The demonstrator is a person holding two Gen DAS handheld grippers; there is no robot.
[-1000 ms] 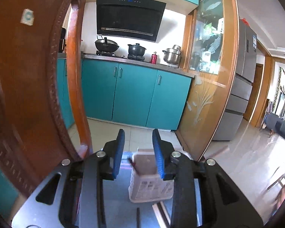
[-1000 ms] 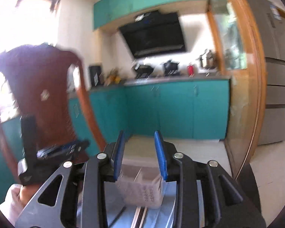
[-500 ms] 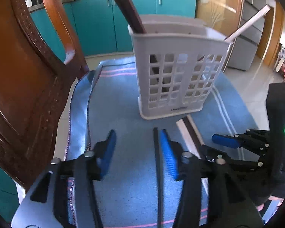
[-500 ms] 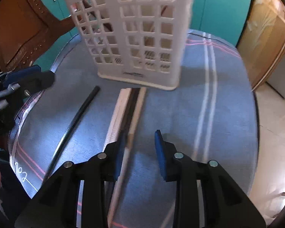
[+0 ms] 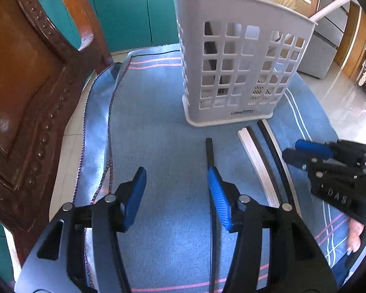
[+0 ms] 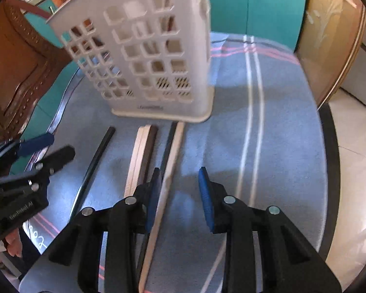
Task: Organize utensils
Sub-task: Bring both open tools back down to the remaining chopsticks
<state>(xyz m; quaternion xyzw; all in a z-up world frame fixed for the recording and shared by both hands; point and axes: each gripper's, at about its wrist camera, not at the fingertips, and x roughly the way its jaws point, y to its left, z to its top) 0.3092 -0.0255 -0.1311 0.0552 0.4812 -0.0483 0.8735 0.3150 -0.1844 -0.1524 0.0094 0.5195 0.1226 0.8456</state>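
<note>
On the blue cloth the white slotted utensil basket stands upright, and just in front of its base lie the chopsticks, all with their long axes running from the basket toward the grippers: a lone black chopstick to its front left, a pale and dark bundle beside that, and a black-and-light pair furthest right. The left gripper has just been widening its jaws, which stand spread and empty over the cloth, the right pad just beside the lone black chopstick. The right gripper holds its jaws partly apart, gripping nothing, its left pad beside the light stick.

left gripper lower, fingers opening wider
</note>
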